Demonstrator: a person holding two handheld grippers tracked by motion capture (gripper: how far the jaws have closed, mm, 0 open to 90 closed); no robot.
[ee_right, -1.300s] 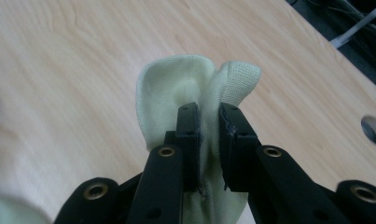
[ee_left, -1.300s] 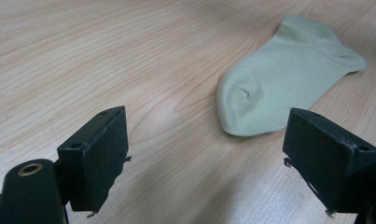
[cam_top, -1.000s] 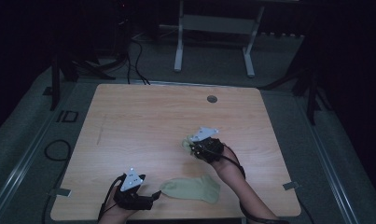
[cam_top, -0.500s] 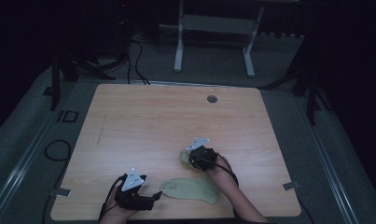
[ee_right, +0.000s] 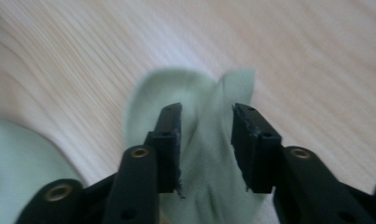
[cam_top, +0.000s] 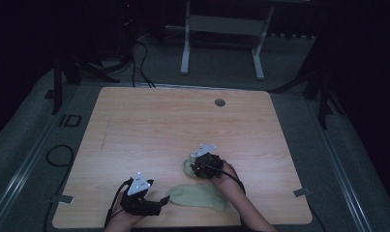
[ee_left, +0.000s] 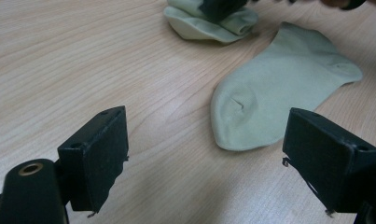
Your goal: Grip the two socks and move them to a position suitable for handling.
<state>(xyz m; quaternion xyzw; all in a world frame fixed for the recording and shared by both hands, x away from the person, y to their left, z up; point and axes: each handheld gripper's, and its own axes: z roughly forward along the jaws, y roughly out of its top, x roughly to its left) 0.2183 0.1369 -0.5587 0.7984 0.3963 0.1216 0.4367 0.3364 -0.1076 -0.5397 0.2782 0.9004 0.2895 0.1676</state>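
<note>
Two pale green socks lie on the wooden table (cam_top: 149, 125). One sock (cam_top: 197, 197) is spread flat near the front edge. My left gripper (cam_top: 158, 203) rests open just left of its toe, and the flat sock (ee_left: 279, 88) is ahead of the wide-apart jaws, untouched. The other sock (cam_top: 187, 167) sits bunched up behind it, under my right gripper (cam_top: 202, 169). In the right gripper view a fold of this bunched sock (ee_right: 153, 93) stands between the jaws of the right gripper (ee_right: 205, 123), which have just been opening and no longer squeeze it.
A round cable hole (cam_top: 220, 102) is in the table near its far edge. The far and left parts of the tabletop are bare wood. Cables and a metal stand (cam_top: 221, 43) sit on the dark floor behind the table.
My right gripper has come down and toward the front, setting the bunched sock on the table. The left gripper has not moved.
</note>
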